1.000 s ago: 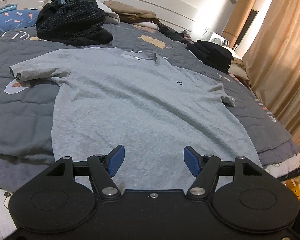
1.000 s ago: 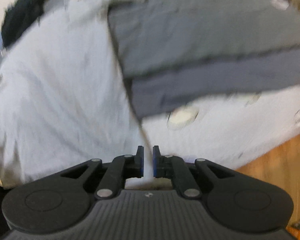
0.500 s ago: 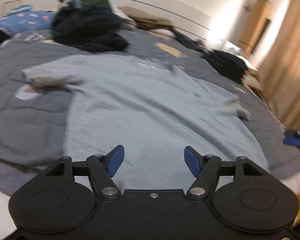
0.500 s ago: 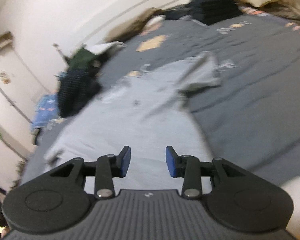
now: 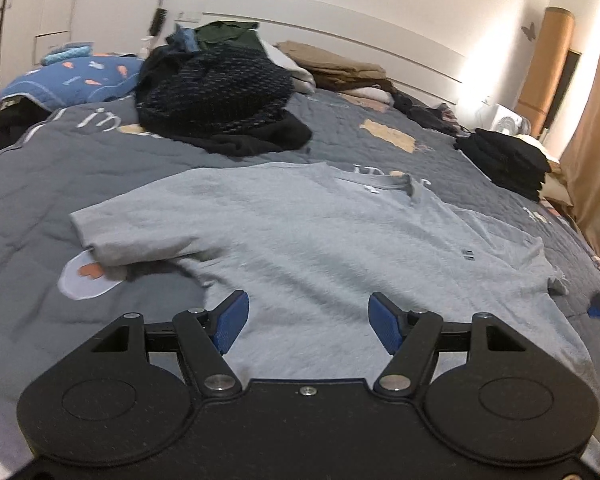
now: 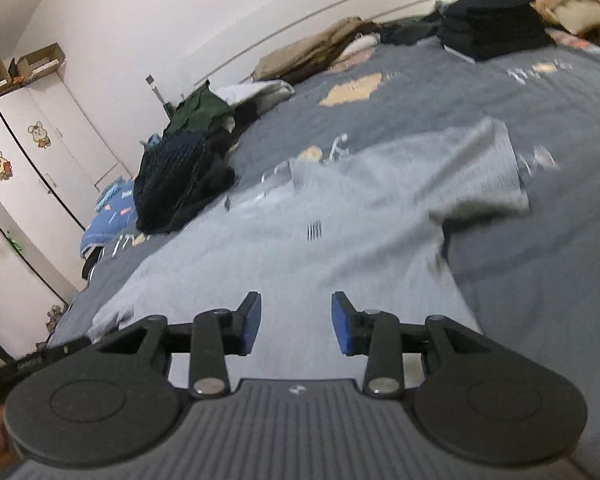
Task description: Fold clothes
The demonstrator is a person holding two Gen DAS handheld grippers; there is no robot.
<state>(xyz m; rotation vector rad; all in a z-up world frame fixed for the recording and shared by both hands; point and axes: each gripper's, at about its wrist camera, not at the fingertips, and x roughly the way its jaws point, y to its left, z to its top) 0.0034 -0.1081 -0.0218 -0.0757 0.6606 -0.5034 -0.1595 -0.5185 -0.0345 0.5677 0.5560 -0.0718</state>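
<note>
Grey T-shirt (image 5: 320,248) spread flat, front up, on dark grey quilt (image 5: 40,184), filling bed centre; collar toward 12 o'clock, one sleeve at 9 o'clock, other at 3 o'clock
Left gripper (image 5: 304,322) above shirt hem, fingers spread wide, nothing between
Right gripper (image 6: 296,322) above shirt near its 3 o'clock sleeve (image 6: 484,176), fingers parted, nothing pinched
Dark clothes heap (image 5: 220,100) at 11 o'clock beyond collar; folded black stack (image 5: 504,160) at 2 o'clock

Grey quilt (image 5: 80,184), white wardrobe (image 6: 40,168), tan curtain (image 5: 596,152), white fan (image 5: 506,122).
</note>
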